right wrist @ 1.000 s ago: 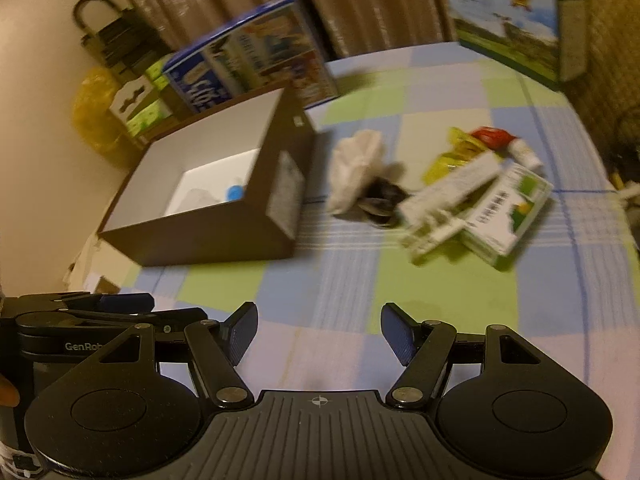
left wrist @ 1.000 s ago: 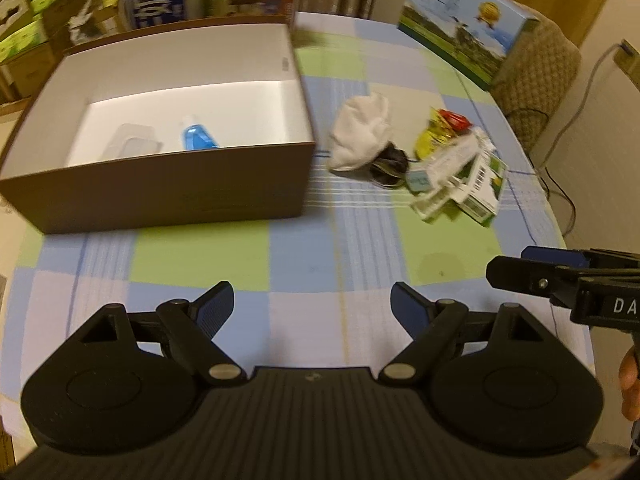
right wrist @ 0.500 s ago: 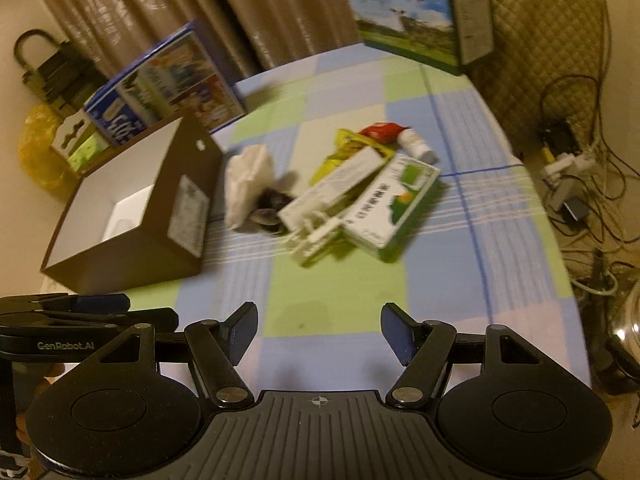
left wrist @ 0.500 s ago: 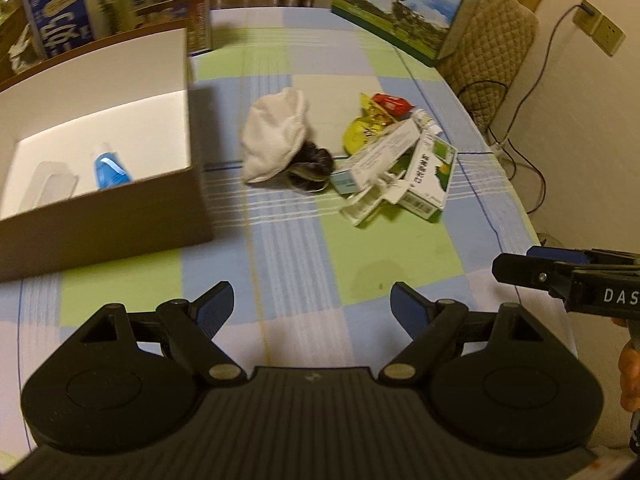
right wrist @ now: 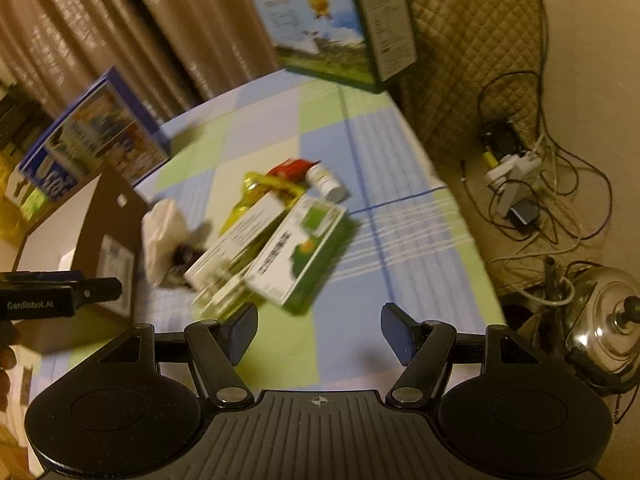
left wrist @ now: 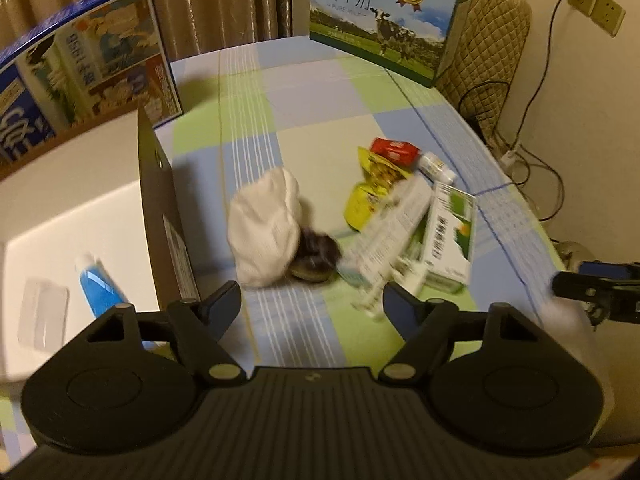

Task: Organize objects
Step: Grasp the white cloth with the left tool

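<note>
Left wrist view: closer now to white cloth [left wrist: 264,232] and green carton [left wrist: 448,236]; both grippers [left wrist: 312,304] [right wrist: 318,330] spread, empty, poised for picking.

Milk carton [left wrist: 384,28], table's far edge: "纯牛奶", "PURE MILK". Left gripper [right wrist: 60,294] body: "GenRobot.AI".
</note>
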`<state>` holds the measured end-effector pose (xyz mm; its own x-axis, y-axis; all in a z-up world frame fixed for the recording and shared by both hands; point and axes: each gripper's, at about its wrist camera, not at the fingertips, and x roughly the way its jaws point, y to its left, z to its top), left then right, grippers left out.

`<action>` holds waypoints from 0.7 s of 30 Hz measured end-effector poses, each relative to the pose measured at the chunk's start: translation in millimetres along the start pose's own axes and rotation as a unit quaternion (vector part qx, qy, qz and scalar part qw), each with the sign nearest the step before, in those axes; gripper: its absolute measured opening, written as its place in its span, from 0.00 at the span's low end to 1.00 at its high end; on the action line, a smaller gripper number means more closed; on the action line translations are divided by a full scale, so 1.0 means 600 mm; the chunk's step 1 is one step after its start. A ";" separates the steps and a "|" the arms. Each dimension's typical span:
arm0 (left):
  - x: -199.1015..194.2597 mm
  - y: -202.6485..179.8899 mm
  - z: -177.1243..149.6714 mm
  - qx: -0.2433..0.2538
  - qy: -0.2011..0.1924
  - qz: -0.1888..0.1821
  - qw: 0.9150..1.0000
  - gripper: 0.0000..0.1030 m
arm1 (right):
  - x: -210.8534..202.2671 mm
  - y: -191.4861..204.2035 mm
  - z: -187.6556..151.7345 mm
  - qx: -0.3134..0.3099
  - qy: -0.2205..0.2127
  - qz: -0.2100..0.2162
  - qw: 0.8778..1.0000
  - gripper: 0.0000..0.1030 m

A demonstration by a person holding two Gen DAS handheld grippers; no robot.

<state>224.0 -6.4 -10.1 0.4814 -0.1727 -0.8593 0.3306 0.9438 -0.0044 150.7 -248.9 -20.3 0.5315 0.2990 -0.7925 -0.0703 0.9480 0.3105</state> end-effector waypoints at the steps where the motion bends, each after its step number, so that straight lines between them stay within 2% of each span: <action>1: 0.010 0.004 0.011 0.003 0.002 0.002 1.000 0.72 | 0.003 -0.006 0.004 0.005 -0.001 -0.004 1.000 0.64; 8: 0.080 0.011 0.075 0.030 0.022 0.019 0.999 0.71 | 0.021 -0.034 0.026 0.031 -0.004 -0.019 0.999 0.64; 10: 0.106 0.017 0.089 0.025 0.035 0.014 0.999 0.71 | 0.027 -0.039 0.030 0.036 -0.004 -0.023 0.999 0.64; 18: 0.185 0.026 0.113 0.014 0.080 0.018 0.997 0.69 | 0.044 -0.054 0.040 0.055 0.000 -0.036 0.998 0.64; 21: 0.205 0.027 0.115 0.016 0.089 0.028 0.996 0.64 | 0.049 -0.058 0.040 0.060 0.003 -0.040 0.997 0.64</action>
<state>344.5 -31.8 -80.5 0.3499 -0.0647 -0.9346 0.3340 0.9407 0.0599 189.4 -275.8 -41.8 0.5268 0.2230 -0.8202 0.0736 0.9494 0.3054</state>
